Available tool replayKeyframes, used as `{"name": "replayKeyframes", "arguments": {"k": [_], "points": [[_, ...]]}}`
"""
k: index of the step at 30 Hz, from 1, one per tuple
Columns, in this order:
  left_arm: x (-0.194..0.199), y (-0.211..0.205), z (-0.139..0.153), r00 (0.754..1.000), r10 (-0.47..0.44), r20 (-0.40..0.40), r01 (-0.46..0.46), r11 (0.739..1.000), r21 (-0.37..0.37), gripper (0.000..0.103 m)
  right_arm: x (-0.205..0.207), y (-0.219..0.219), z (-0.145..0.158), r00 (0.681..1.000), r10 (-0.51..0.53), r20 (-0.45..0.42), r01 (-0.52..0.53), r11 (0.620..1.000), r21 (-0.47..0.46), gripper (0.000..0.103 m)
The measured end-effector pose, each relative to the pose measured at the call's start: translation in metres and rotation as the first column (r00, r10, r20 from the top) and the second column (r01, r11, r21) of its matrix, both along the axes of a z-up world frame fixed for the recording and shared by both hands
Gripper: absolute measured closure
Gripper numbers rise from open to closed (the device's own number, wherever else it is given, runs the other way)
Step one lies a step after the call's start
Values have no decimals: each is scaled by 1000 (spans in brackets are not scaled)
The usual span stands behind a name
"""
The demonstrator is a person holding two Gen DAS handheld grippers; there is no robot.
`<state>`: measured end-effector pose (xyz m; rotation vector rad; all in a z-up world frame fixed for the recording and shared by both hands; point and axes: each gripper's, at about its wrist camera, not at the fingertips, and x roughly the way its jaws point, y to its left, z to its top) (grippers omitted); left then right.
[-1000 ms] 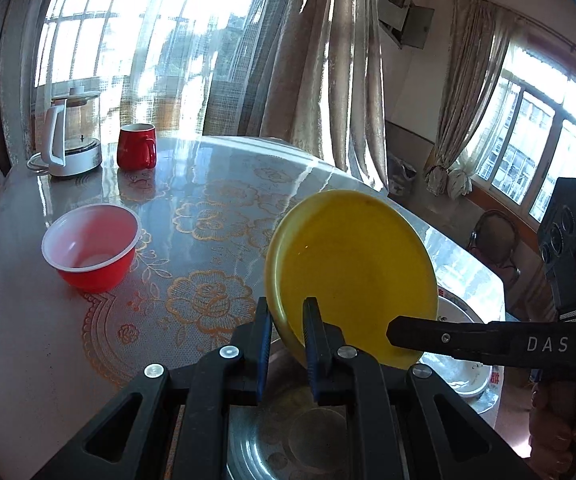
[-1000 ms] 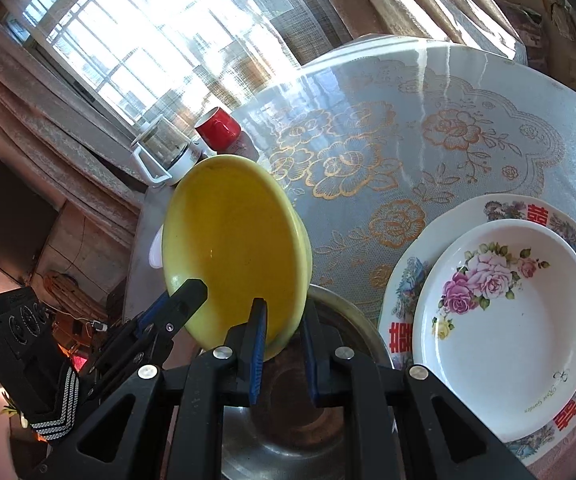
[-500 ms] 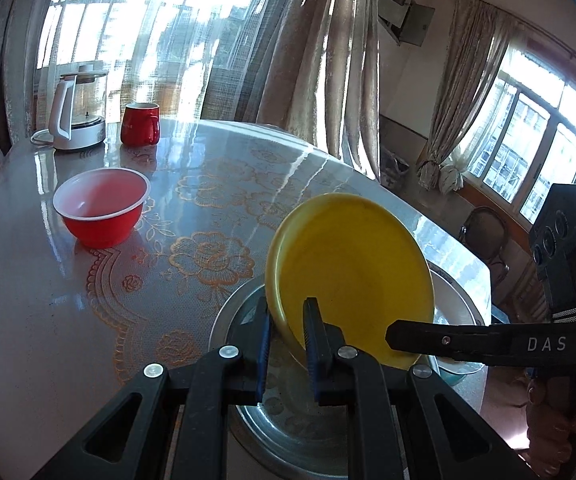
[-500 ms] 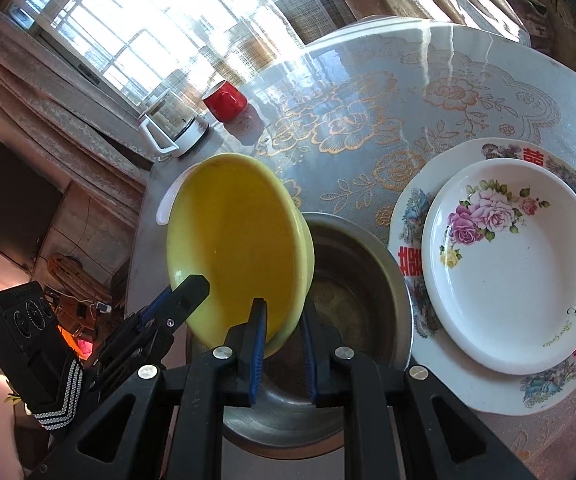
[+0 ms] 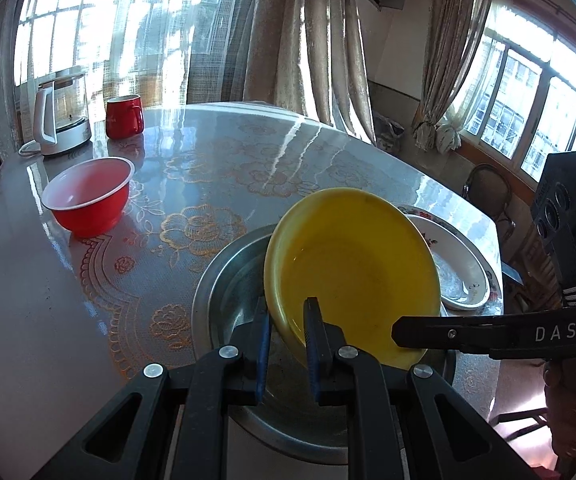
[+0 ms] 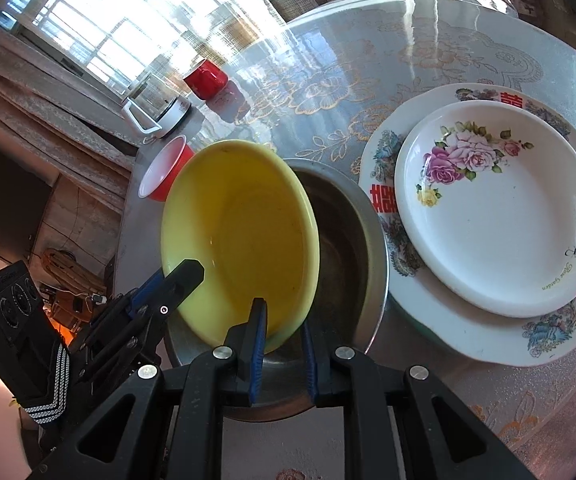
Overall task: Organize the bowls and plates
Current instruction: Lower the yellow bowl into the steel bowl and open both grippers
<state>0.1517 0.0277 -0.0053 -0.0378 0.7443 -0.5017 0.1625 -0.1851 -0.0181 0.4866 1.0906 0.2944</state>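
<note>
Left wrist view: yellow bowl [image 5: 352, 276], glossy, shallow, round, plain inside with faint dark specks on the rim. It is tilted steeply, its near rim down inside the metal basin [image 5: 223, 276], its open face toward the camera. Left gripper [image 5: 285, 322] pinches the bowl's lower left rim, one blue pad behind the wall, one in front. Right gripper [image 6: 281, 326] pinches the same bowl's near rim in the right wrist view, pads on either side of the wall; in the left view its black arm crosses the bowl's lower right edge. Basin is dull steel, sits on the table [image 5: 47, 300] over a floral lace cloth under clear cover. Just right of the basin: rose-patterned white plate [image 6: 500, 216] stacked on a larger patterned plate [image 6: 500, 344]. Farther back: red bowl [image 5: 87, 204] with white interior, red mug [image 5: 124, 116], glass kettle [image 5: 61, 112].
</note>
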Motion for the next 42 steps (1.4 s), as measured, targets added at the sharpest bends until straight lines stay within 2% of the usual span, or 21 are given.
{"name": "replayKeyframes", "arguments": {"k": [12,15,18,27,29,34,39,42], "points": [[9,5,-8,998,-4,-63,4,1000,6,86,1,0,4,1000,-12,-2,12,999,-36,84],[11,4,-11,997,-8,-82,9,1000,12,81,4,3,6,1000,-12,-3,12,998,-58,84],[9,4,-10,997,-16,-79,16,1000,4,75,8,3,4,1000,-14,-16,13,998,-61,84],[7,1,-9,998,-15,-63,17,999,34,75,14,11,5,1000,-4,-30,1,994,-106,84],[8,2,-9,998,-14,-67,16,1000,24,75,14,13,10,1000,1,-13,-2,993,-115,80],[9,4,-8,998,-17,-67,18,1000,16,74,14,12,17,1000,0,30,5,985,-172,80],[7,0,-9,997,-32,-63,34,999,30,72,14,10,12,1000,0,15,2,987,-163,80],[6,3,-6,998,-35,-52,35,999,12,68,13,11,11,1000,4,21,-1,988,-156,80]]}}
